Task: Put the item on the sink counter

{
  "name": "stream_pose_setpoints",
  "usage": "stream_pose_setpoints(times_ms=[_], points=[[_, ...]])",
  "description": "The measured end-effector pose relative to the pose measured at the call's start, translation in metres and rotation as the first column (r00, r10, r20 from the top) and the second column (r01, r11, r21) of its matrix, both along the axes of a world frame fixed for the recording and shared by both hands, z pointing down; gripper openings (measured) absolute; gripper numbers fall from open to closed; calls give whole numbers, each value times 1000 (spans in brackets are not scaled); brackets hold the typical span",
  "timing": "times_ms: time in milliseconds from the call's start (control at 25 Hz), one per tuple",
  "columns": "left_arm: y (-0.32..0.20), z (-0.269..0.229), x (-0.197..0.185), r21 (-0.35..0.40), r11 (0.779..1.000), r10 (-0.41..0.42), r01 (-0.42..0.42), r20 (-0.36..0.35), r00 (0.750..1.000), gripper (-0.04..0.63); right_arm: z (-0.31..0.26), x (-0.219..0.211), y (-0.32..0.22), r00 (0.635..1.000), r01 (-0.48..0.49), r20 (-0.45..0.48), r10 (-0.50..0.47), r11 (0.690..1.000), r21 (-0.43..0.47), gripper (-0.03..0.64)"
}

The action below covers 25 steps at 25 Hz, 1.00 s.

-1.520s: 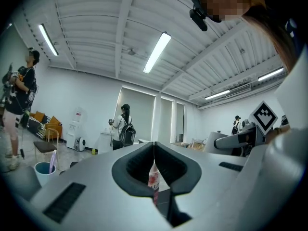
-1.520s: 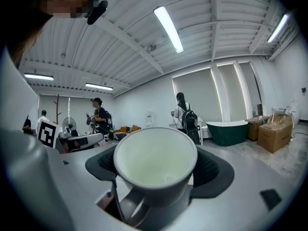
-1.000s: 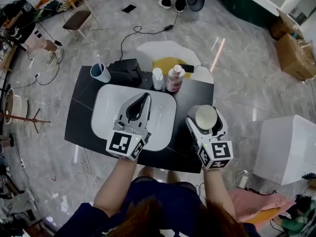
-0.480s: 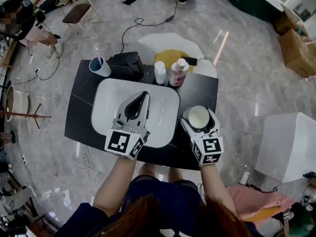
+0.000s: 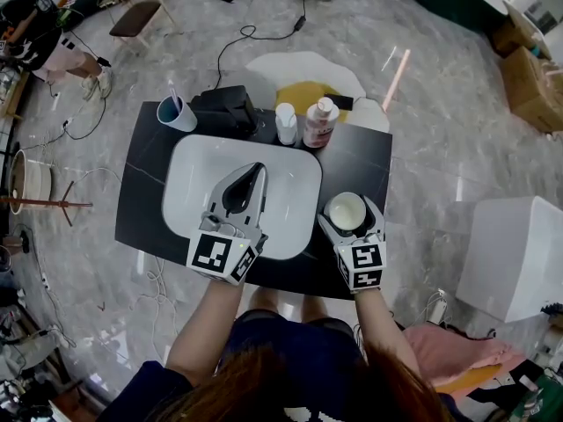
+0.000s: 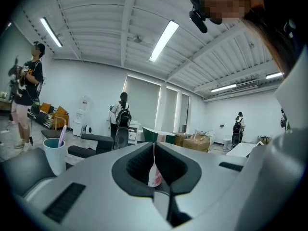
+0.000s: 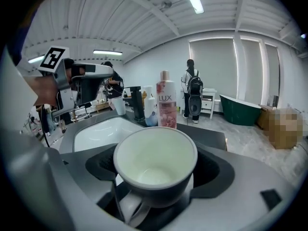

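Observation:
A grey mug [image 5: 346, 210] with a pale inside stays upright in my right gripper [image 5: 349, 206], which is shut on it. It is over the right part of the black sink counter [image 5: 359, 161], just right of the white basin [image 5: 193, 161]. Whether it touches the counter I cannot tell. In the right gripper view the mug [image 7: 155, 160] fills the space between the jaws of my right gripper [image 7: 156, 179], its handle toward the camera. My left gripper [image 5: 257, 169] hovers over the basin, shut and empty. In its own view the left gripper [image 6: 154, 147] has its jaws meeting in a thin line.
At the counter's back stand a blue cup with a toothbrush [image 5: 177, 112], a black faucet block [image 5: 222, 108], a white bottle [image 5: 285, 123] and a pink LUX bottle [image 5: 318, 123]. A white box [image 5: 510, 258] sits on the floor to the right. Cables cross the floor behind.
My right gripper has brought the mug left from the counter's right edge to a spot beside the basin, and it looks lower. The left gripper has stayed over the basin.

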State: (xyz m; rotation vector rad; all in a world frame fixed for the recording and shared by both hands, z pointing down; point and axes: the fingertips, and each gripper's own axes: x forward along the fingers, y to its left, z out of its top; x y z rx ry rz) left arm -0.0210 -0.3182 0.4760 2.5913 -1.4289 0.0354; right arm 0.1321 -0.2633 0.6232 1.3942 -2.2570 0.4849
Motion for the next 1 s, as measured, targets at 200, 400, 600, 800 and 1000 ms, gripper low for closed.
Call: stream_pose_setpoints(times_ms=[200,400,600,800,1000], points=[[4,-2,2,-2,1000,-1,1,5,1000,23,8,0,6,1000,6,-7,-6,1000,-20,446],[5,2,0,-9,1000,-7,7,11,1000,23,12,-1,7,1000,13,-3,-13,1000,-17,448],[4,5,-2,-7,1000,-14,14,8,1000,23,15,-6,6,999,30,-11,-30,1000,-8,449],[8,5,-4,-6,1000,-19,19,12,1000,23,15,-9,6,999,44,-17,-44,999,-13,451],[9,2,-5,-4,1000,-22,22,8,1000,23,14,-10,6,998,58,-23,-58,998,-35,454]])
